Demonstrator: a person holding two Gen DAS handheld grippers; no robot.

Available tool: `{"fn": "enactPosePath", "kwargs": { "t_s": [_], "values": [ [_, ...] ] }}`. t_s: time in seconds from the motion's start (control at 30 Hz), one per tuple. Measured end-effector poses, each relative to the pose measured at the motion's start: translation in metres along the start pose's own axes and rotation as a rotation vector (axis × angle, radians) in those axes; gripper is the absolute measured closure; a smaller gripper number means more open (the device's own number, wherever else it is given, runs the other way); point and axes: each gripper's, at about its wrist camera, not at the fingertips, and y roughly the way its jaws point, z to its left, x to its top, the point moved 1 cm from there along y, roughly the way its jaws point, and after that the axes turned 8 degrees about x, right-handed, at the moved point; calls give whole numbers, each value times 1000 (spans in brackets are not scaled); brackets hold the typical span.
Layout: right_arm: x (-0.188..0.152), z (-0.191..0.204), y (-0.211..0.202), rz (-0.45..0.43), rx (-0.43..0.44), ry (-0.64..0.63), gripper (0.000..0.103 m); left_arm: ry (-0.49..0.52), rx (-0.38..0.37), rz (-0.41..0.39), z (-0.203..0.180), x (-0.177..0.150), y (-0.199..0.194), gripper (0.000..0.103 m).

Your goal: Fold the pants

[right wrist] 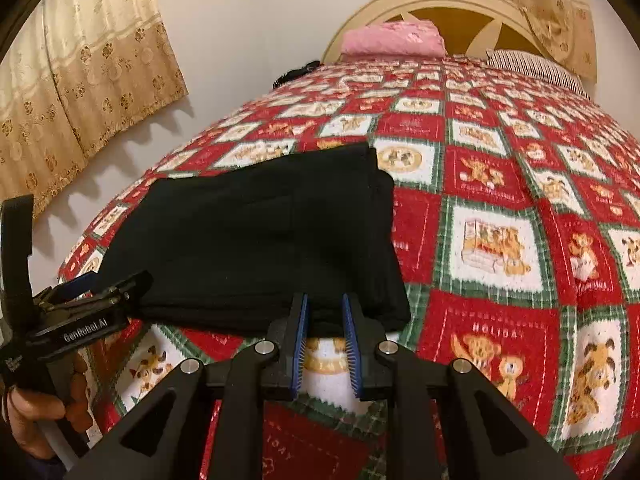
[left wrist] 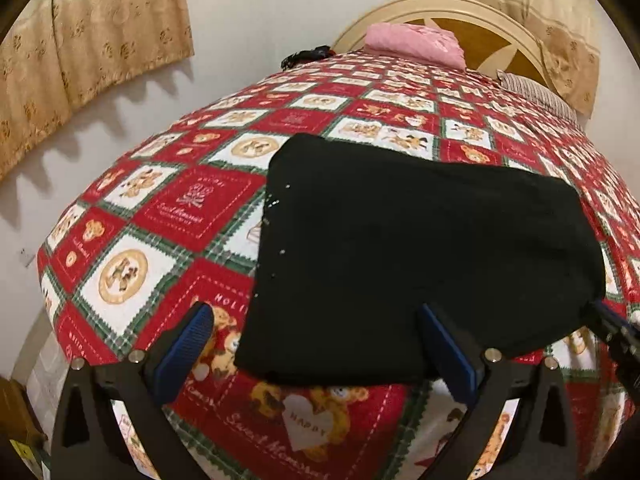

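The black pants [left wrist: 420, 256] lie folded into a thick rectangle on the red teddy-bear bedspread [left wrist: 160, 216]. My left gripper [left wrist: 316, 320] is open wide, its blue pads on either side of the near left corner of the pants, holding nothing. In the right wrist view the pants [right wrist: 260, 240] lie ahead and to the left. My right gripper [right wrist: 325, 308] is open by a narrow gap at the near edge of the pants and holds nothing. The left gripper [right wrist: 100, 292] shows at the left edge of that view, held by a hand.
A pink folded cloth [left wrist: 416, 42] and a striped pillow [left wrist: 536, 92] lie at the headboard [left wrist: 492, 36]. A dark object [left wrist: 306, 56] sits at the far left bed edge. A wall and curtains [left wrist: 92, 52] stand to the left.
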Motion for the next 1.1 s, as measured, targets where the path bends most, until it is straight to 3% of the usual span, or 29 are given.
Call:
{"fn": "enactPosePath", "kwargs": {
  "t_s": [0.1, 0.27, 0.33, 0.4, 0.47, 0.8, 1.0, 1.1],
  "values": [
    [-18, -5, -11, -27, 47, 98, 84, 36, 24, -17, -3, -5, -9, 0],
    [-44, 3, -33, -62, 66, 151, 83, 53, 17, -4, 1, -22, -17, 0],
    [-51, 10, -39, -62, 65, 154, 74, 58, 16, 11, 2, -30, -20, 0],
    [-57, 18, -46, -72, 56, 149, 56, 67, 15, 6, 2, -39, -27, 0],
    [-63, 27, -53, -83, 35, 138, 44, 74, 11, -2, 4, -46, -36, 0],
    [-81, 58, -78, -117, -66, 35, 43, 44, -15, -109, 18, -63, -86, 0],
    [-74, 79, -117, -256, -130, -45, 42, 41, -38, -211, 21, -64, -117, 0],
    [-71, 86, -143, -343, -161, -59, 32, 46, -38, -256, 20, -60, -131, 0]
  ]
}}
